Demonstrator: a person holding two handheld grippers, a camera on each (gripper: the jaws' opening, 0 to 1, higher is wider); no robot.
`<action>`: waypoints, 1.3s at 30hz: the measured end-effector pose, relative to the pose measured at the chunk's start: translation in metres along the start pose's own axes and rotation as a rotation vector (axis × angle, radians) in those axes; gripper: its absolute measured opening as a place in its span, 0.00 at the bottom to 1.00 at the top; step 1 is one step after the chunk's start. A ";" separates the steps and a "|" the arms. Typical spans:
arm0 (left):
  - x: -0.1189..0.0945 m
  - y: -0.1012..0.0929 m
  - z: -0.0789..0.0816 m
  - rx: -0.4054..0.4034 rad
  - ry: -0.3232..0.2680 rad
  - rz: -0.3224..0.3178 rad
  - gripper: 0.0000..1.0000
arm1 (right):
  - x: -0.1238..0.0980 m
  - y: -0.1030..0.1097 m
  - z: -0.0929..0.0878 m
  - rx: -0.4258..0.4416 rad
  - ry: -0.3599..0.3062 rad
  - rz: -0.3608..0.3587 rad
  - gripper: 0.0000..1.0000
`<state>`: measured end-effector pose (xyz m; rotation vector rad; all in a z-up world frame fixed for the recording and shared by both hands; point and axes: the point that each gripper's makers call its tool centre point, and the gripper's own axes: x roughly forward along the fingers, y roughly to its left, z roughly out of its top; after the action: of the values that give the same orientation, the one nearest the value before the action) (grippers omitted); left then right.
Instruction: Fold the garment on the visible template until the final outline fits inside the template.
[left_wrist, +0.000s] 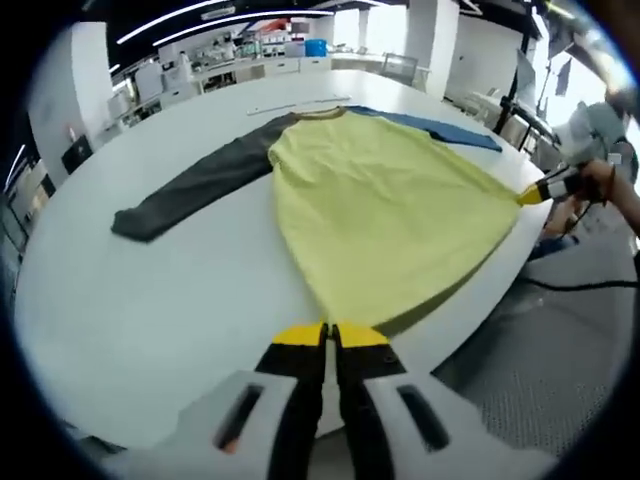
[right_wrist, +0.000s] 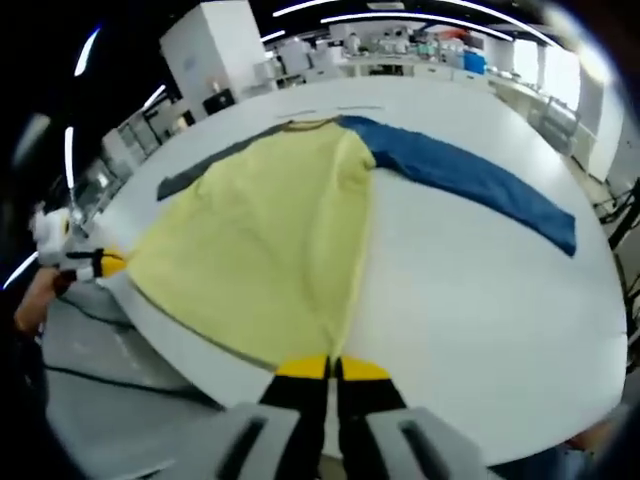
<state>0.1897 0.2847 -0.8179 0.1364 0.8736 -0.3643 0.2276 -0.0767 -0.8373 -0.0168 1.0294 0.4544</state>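
A yellow garment (left_wrist: 380, 200) lies spread flat on a white table (left_wrist: 150, 290), with a dark grey sleeve (left_wrist: 195, 185) stretched out to one side and a blue sleeve (right_wrist: 470, 175) to the other. My left gripper (left_wrist: 330, 335) is shut on one corner of the hem at the table's near edge. My right gripper (right_wrist: 333, 368) is shut on the other hem corner. In the left gripper view, the right gripper (left_wrist: 545, 190) pinches the far corner. In the right gripper view, the left gripper (right_wrist: 95, 265) holds the yellow garment (right_wrist: 270, 230) at the left.
The table edge runs just under the hem, with grey floor (left_wrist: 560, 330) below it. A person's hand (left_wrist: 605, 180) holds the right gripper. Desks and lab equipment (right_wrist: 400, 45) stand beyond the table's far side. Thin marks (left_wrist: 300, 103) lie near the collar.
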 end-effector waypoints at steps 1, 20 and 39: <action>0.000 -0.003 -0.003 -0.003 0.015 -0.005 0.00 | 0.000 0.001 -0.002 -0.001 0.004 -0.006 0.00; 0.004 -0.007 -0.020 -0.060 0.069 0.012 0.00 | -0.001 0.003 -0.013 -0.025 0.023 -0.052 0.00; -0.004 -0.008 0.005 -0.079 -0.047 0.021 0.26 | -0.012 0.000 -0.015 -0.070 -0.011 -0.056 0.26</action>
<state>0.1882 0.2764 -0.8113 0.0634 0.8385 -0.3118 0.2106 -0.0840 -0.8354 -0.1053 0.9996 0.4395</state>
